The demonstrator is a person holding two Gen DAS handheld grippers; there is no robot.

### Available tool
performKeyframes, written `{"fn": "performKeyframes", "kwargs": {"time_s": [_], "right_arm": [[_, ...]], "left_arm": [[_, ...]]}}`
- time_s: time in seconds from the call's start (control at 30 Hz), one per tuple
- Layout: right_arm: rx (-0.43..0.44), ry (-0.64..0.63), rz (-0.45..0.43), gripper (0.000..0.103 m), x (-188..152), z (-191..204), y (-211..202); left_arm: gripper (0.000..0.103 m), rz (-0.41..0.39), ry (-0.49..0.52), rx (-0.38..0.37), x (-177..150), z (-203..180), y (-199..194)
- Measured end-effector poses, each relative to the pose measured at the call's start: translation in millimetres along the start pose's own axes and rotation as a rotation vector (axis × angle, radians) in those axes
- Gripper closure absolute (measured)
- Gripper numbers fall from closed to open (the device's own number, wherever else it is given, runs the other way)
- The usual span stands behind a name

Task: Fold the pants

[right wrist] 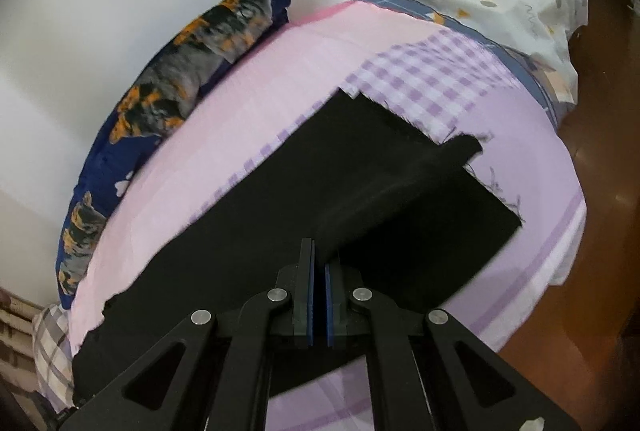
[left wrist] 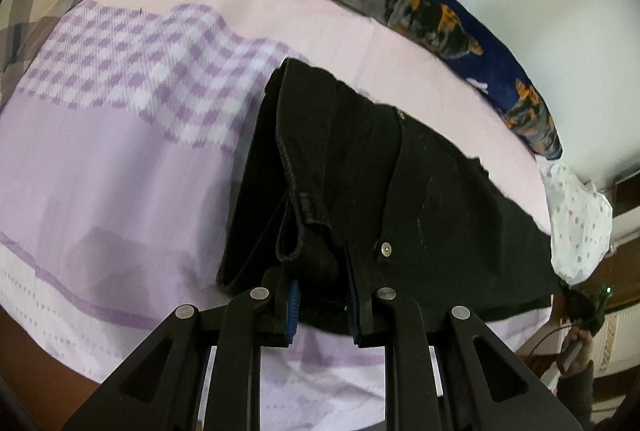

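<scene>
The left claw [left wrist: 320, 295] grips the pants [left wrist: 360, 171] at the waistband; the right claw [right wrist: 320, 295] pinches a leg fold. Lift both evenly, keep the cloth taut, and lay it flat on the bed [left wrist: 100, 171].

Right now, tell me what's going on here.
A person is folding black pants on a bed, a gripper in each hand. The left gripper has its jaws clamped on the waistband end. The right gripper pinches the leg fabric, jaws shut. The pants are partly lifted and the fold is unfinished.
</scene>
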State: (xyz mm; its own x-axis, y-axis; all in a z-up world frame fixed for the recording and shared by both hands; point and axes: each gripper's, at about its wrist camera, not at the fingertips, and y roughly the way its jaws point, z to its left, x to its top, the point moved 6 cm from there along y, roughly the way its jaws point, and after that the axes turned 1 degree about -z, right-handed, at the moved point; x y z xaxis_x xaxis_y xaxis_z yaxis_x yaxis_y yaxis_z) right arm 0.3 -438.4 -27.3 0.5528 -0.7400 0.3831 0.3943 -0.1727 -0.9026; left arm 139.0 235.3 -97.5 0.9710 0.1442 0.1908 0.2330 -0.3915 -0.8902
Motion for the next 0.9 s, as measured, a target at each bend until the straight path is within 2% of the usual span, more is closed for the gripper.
{"fn": "performKeyframes", "kwargs": {"time_s": [0.23, 0.37, 0.53, 0.63, 0.77, 0.83, 0.9], "right_arm": [[-0.024, 0.013, 0.033, 0.099, -10, -14, 13], [-0.023, 0.021, 0.044, 0.099, -13, -17, 20], [0.006, 0.039, 0.055, 0.099, -14, -20, 23], [0.034, 0.054, 0.056, 0.099, -12, -21, 22], [0.065, 0.062, 0.057, 0.099, -8, -16, 21], [0.084, 0.071, 0.060, 0.099, -4, -13, 20], [0.100, 0.078, 0.064, 0.099, -1, -10, 19]], "left_arm": [[0.083, 0.057, 0.082, 0.046, -17, 0, 6], [0.082, 0.058, 0.103, 0.059, -20, 1, 8], [0.077, 0.034, 0.150, 0.113, -26, -6, 6], [0.074, 0.004, 0.151, 0.123, -30, -12, -9], [0.074, -0.033, 0.204, 0.156, -39, -23, -32], [0.073, -0.061, 0.230, 0.150, -44, -35, -41], [0.073, -0.098, 0.280, 0.100, -47, -59, -47]]}}
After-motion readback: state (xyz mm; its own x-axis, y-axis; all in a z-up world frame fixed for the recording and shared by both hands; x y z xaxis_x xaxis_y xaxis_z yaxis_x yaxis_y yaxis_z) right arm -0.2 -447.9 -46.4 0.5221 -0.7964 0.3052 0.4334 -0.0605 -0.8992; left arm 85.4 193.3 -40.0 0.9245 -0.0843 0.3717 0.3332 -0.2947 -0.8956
